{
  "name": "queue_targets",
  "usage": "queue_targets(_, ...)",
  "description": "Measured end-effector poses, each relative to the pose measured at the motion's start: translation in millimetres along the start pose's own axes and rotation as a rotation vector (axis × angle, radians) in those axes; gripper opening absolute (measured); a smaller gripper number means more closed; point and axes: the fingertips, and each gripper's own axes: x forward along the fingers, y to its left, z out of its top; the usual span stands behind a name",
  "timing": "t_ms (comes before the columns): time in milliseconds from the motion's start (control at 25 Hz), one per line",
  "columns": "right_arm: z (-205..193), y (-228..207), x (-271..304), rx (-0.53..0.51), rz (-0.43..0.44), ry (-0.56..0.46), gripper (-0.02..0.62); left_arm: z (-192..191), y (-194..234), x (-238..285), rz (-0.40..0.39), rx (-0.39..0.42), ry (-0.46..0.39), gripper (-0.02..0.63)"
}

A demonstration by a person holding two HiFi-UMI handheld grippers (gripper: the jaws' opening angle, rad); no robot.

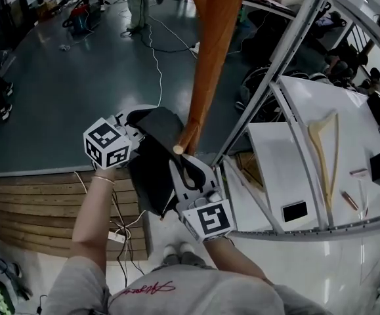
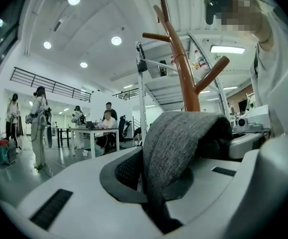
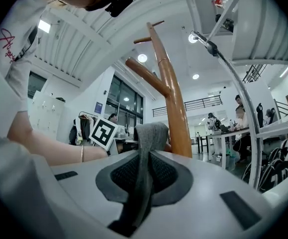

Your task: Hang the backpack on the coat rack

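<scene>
**A:** What is the left gripper (image 2: 151, 180) doing?

**B:** Its jaws stand narrow, pinched on a broad grey strap (image 2: 178, 133). The strap arches up out of them and folds over towards the right gripper's side.

**A:** And the right gripper (image 3: 143, 176)?

**B:** Much the same. Its jaws are nearly together and clamp a grey band (image 3: 151, 133) that rises straight up from between the pads. I cannot tell whether that is the same strap.

**A:** Where is the backpack (image 1: 151, 166)?

**B:** It is a dark bundle between the two grippers, hanging below them from the head view. The left gripper is at its upper left and the right gripper at its lower right.

**A:** How close is the coat rack (image 3: 172, 103)?

**B:** Just beyond both grippers. Its orange-brown wooden pole stands right behind the held straps. One peg (image 1: 186, 138) slants down from it, and its pale tip sits between the grippers, just above the top of the backpack. I cannot tell whether a strap touches the peg.

**A:** What is further out?

**B:** A slanted metal frame (image 1: 275, 71) stands beside the right gripper. Past it is a white worktop (image 1: 347, 104) with a dark phone (image 1: 295, 210) on it. Beneath the left gripper lie wooden steps (image 1: 39, 209), and a dark floor (image 1: 78, 77) stretches beyond. Far ahead of the left gripper, a person (image 2: 106, 126) sits at a table.
</scene>
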Motion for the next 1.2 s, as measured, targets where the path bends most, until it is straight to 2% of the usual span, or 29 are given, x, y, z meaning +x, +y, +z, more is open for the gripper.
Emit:
queue_targets(120, 10.6, -7.6, -1.8, 0.033, -0.011, -0.025, 0.044, 18.1, 6.7, 4.2, 0.011, 0.099, 0.024, 0.032)
queue_targets(240, 7.7, -11.4, 0.3, 0.089, -0.019, -0.014, 0.044, 14.7, 8.4, 18.2, -0.048, 0.137, 0.087, 0.032)
queue_targets(440, -5.3, -12.4, -2.0, 0.120, -0.038, 0.006, 0.044, -0.3, -5.0, 33.8, -0.178, 0.089, 0.090, 0.032)
queue_targets(640, -9.8, -9.9, -2.1, 0.114, -0.025, -0.011, 0.051, -4.8, -20.1, 35.4, -0.250, 0.010, 0.024, 0.032)
queue_targets(760, -12.6, -6.6, -1.2, 0.093, -0.019, -0.018, 0.062, -5.8, -26.8, 34.8, -0.261, -0.041, -0.038, 0.032)
queue_targets(840, -12.9, -6.2, 0.7, 0.063, -0.023, -0.008, 0.072, -5.0, -28.6, 34.3, -0.233, -0.053, -0.086, 0.032)
queue_targets(920, -14.8, -6.8, 2.3, 0.027, -0.032, 0.016, 0.081, -6.6, -28.5, 31.3, -0.170, -0.043, -0.127, 0.032)
queue_targets(1080, -19.8, -6.7, 6.4, -0.020, -0.006, -0.001, 0.083, -10.7, -22.2, 18.6, 0.009, -0.008, -0.184, 0.032)
queue_targets(1200, -18.8, -5.4, 10.4, -0.037, 0.008, -0.006, 0.084, -11.6, -16.5, 10.5, 0.134, 0.042, -0.169, 0.032)
